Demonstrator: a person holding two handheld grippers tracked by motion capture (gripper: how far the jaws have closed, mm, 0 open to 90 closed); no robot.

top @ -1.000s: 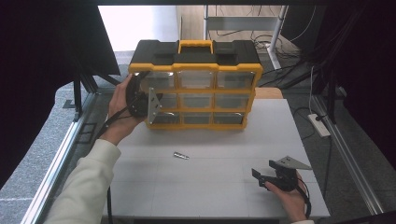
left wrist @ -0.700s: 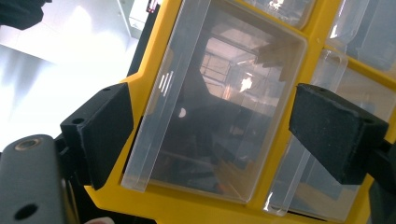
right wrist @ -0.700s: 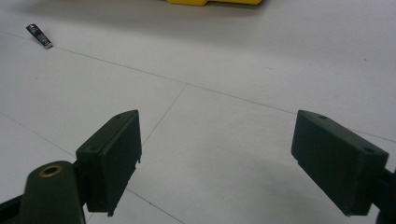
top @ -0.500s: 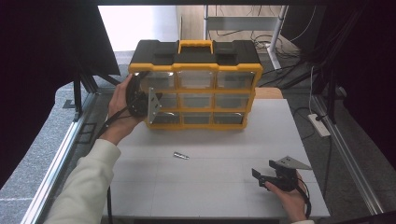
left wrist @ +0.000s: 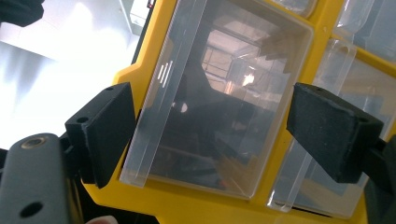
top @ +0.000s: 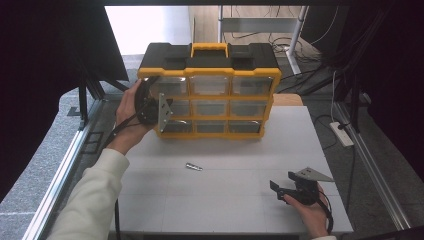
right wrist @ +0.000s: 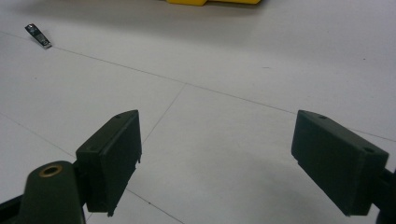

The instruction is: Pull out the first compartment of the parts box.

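Left fingers: spread, flanking a clear drawer, lined up to pull it.
Right gripper: spread, parked, screw beyond.

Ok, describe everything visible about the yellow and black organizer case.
The organizer case stands upright at the table's far edge: a yellow plastic frame, black top, yellow carry handle, and a three-by-three grid of clear drawers. The left gripper is at its left side, open jaws flanking a clear drawer without pressing it.
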